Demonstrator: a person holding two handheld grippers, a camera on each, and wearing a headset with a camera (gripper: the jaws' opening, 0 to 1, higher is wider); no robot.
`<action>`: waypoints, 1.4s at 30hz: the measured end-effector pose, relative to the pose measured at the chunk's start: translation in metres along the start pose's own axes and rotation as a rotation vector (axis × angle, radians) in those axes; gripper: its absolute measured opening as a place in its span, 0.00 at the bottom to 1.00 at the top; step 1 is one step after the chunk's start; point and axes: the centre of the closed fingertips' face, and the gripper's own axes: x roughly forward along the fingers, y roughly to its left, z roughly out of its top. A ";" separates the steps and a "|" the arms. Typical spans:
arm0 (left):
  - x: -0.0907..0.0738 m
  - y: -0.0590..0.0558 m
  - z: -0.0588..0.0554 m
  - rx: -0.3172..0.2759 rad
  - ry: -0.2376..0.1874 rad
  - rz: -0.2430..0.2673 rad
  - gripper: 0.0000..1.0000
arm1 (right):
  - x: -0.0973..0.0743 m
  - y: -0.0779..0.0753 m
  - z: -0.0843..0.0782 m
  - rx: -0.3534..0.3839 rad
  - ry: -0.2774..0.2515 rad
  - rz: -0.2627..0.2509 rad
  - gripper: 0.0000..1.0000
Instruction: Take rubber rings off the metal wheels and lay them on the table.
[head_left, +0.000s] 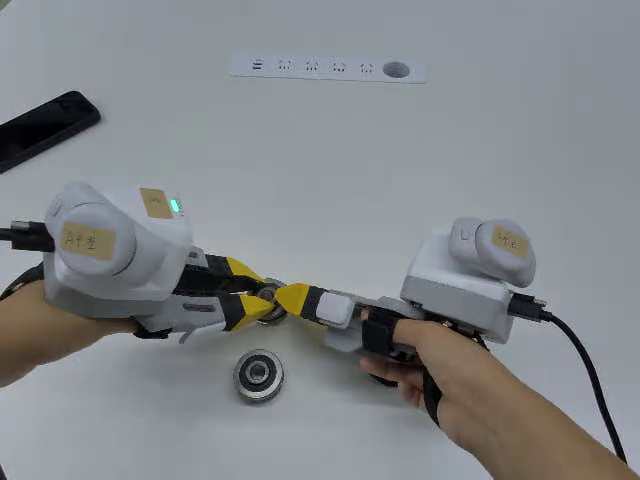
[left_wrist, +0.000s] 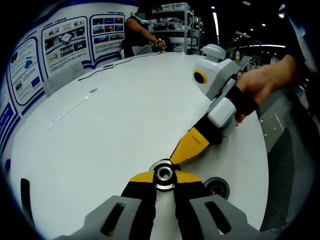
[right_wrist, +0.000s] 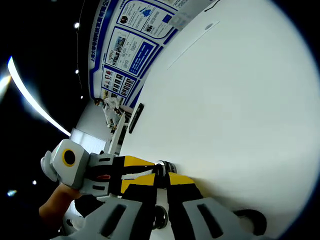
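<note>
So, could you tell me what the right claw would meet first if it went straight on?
The metal wheel held in the left claw; the right claw already seems to touch it, though depth is hard to judge.

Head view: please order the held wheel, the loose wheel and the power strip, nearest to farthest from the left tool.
1. held wheel, clamped in the left tool.
2. loose wheel, lying nearer the person.
3. power strip, farthest, at the view's top.
</note>
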 end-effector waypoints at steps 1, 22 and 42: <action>0.000 0.000 0.000 -0.001 -0.001 0.000 0.12 | 0.000 -0.002 0.000 0.002 0.003 -0.011 0.07; -0.001 0.000 0.000 -0.001 0.008 0.004 0.12 | -0.002 0.003 0.001 -0.071 -0.020 -0.050 0.01; -0.001 0.003 -0.002 -0.015 -0.002 0.009 0.12 | 0.001 0.008 0.000 -0.152 -0.016 -0.082 0.01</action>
